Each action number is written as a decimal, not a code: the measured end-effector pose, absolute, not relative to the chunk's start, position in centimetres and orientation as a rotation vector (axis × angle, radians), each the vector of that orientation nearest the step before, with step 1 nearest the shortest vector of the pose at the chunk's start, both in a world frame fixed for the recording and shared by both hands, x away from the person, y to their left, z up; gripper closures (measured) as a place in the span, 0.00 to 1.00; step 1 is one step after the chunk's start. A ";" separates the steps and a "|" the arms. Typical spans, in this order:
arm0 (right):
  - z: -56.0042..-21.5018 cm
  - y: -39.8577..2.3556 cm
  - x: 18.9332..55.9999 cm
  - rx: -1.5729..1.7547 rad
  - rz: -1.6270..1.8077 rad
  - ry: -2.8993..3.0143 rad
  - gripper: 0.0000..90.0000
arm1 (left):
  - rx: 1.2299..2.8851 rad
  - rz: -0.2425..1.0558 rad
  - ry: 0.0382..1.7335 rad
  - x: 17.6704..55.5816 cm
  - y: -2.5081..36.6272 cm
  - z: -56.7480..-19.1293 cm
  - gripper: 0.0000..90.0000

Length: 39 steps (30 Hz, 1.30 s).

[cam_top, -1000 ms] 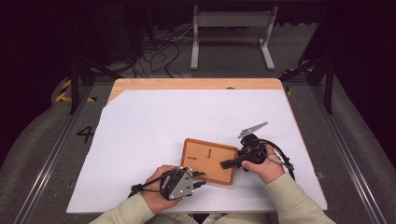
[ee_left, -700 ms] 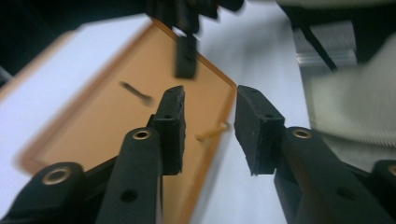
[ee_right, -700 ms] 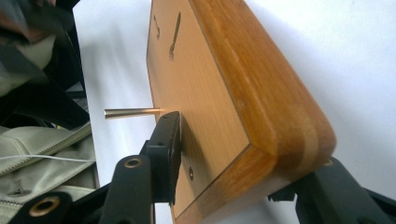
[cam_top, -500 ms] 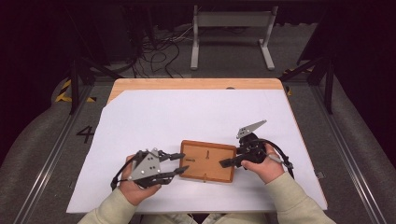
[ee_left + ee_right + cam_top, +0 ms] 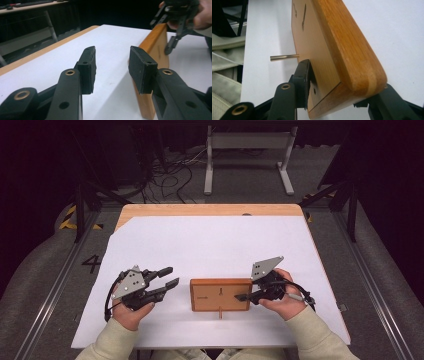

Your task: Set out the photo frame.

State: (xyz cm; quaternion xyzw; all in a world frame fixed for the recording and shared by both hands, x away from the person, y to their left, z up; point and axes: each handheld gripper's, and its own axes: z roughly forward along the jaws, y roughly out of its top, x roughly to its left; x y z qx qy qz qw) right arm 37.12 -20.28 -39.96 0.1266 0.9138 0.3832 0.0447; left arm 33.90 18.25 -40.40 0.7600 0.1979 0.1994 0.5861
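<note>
Wooden block (image 5: 220, 294) flat on the white sheet (image 5: 210, 245) covering the table (image 5: 200, 210), near the front edge, between the two hands. Right gripper (image 5: 244, 296) clamped on the block's right end; in the right gripper view, one black pad pressed against the recessed face of the block (image 5: 332, 50), the other jaw under its rounded outer edge, jaws having just been closing with the wood between them. Thin brass pin (image 5: 284, 57) sticking out from the block's near edge, level over the paper. Two small dark marks on the block's face, possibly slots, too blurred to tell. Left gripper (image 5: 168, 276) just left of the block, apart from it, jaws parted and holding nothing, having just been opening; in the left gripper view, bare paper between the two pads (image 5: 87, 67), block (image 5: 152, 47) just beyond the right-hand one.
</note>
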 end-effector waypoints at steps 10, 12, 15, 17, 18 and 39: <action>-39.7 -20.1 34.5 0.180 1.061 2.739 0.71 | 1.798 0.448 0.495 34.6 18.2 -41.1 0.64; -39.6 -20.1 34.0 0.155 1.043 2.734 0.73 | 1.804 0.443 0.504 34.7 18.1 -41.2 0.64; -39.6 -20.1 33.4 0.129 1.036 2.729 0.75 | 1.817 0.435 0.509 34.9 18.1 -41.4 0.63; -39.5 -20.1 33.1 0.116 1.028 2.725 0.75 | 1.826 0.420 0.517 35.0 18.0 -41.6 0.63; -39.5 -20.1 33.0 0.106 1.026 2.723 0.76 | 1.825 0.422 0.521 35.1 18.0 -41.7 0.63; -40.2 -21.3 31.3 0.216 1.020 2.785 0.60 | 1.872 0.388 0.592 36.0 17.8 -42.5 0.64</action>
